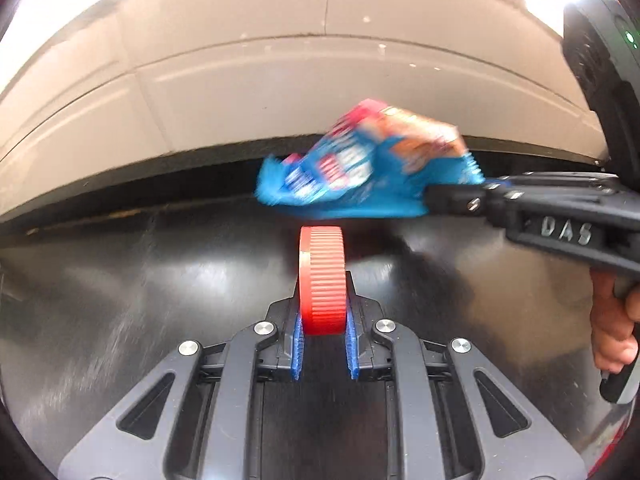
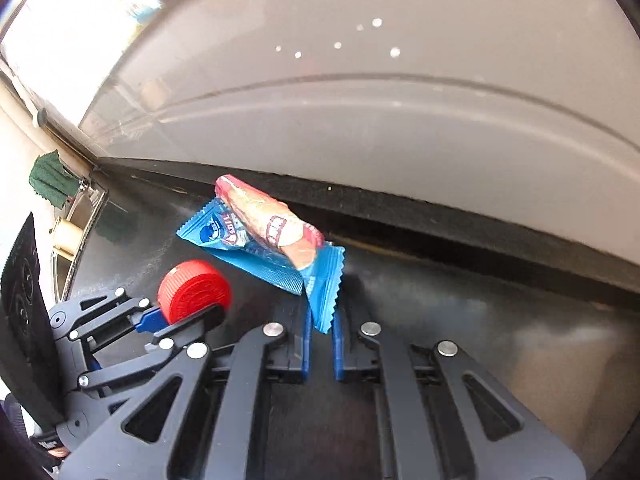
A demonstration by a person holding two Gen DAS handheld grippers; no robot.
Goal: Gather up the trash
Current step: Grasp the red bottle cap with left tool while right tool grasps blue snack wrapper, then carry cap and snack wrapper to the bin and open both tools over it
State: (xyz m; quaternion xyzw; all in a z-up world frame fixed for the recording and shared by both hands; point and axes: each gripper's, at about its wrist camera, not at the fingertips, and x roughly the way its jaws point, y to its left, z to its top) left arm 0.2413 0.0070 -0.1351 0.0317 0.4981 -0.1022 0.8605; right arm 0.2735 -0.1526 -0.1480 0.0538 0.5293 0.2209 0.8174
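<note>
My left gripper point(image 1: 323, 328) is shut on a red ribbed bottle cap point(image 1: 322, 280), held on edge above a dark glossy table point(image 1: 140, 300). The cap also shows in the right wrist view point(image 2: 194, 290), with the left gripper point(image 2: 176, 320) at lower left. My right gripper point(image 2: 322, 320) is shut on the crimped end of a blue snack wrapper point(image 2: 264, 236), which hangs in the air ahead of it. In the left wrist view the wrapper point(image 1: 360, 168) is blurred, held by the right gripper point(image 1: 436, 196) that comes in from the right.
A pale grey wall or panel point(image 1: 280, 80) rises behind the table's far edge. At the left of the right wrist view stand a green cloth piece point(image 2: 50, 180) and a metal-rimmed object point(image 2: 76, 236). A hand point(image 1: 614, 332) holds the right gripper's handle.
</note>
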